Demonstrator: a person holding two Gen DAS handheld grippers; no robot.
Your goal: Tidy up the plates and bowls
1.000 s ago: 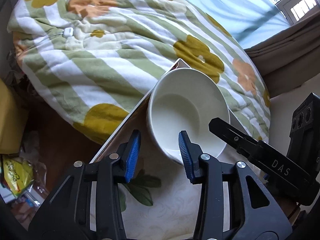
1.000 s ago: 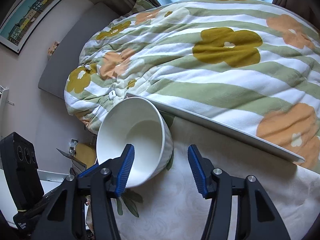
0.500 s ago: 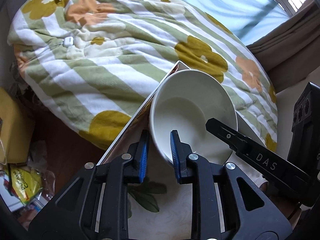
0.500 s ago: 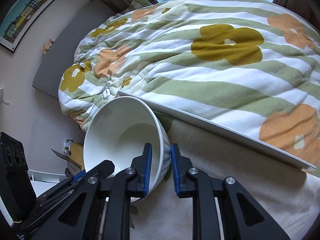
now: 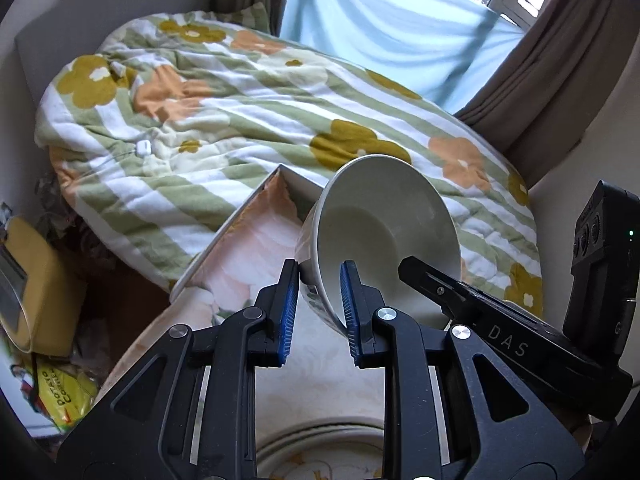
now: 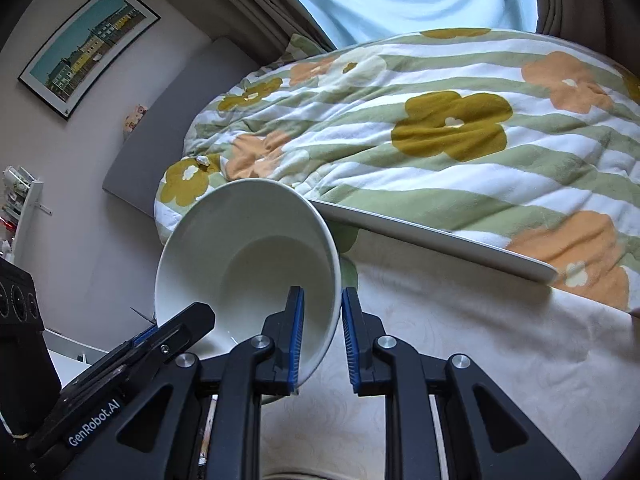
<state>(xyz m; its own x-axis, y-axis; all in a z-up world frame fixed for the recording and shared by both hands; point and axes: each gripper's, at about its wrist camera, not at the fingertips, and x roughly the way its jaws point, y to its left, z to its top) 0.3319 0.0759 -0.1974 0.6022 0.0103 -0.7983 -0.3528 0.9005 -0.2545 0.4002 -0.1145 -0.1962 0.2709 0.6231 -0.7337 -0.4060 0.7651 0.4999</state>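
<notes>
A white bowl is held tilted in the air above the table by both grippers. My left gripper is shut on its left rim, one blue pad inside and one outside. My right gripper is shut on its right rim; the bowl fills the left of the right wrist view. A plate with a floral pattern lies on the table below, only its far rim showing at the bottom of the left wrist view.
The table has a pale patterned cloth and a raised white edge. Beyond it lies a bed with a flowered striped duvet. A yellow box and a snack bag sit on the floor at left.
Both grippers closed on the bowl's rim from opposite sides, then lifted and tilted it up off the table. The plate's rim has come into view below.
</notes>
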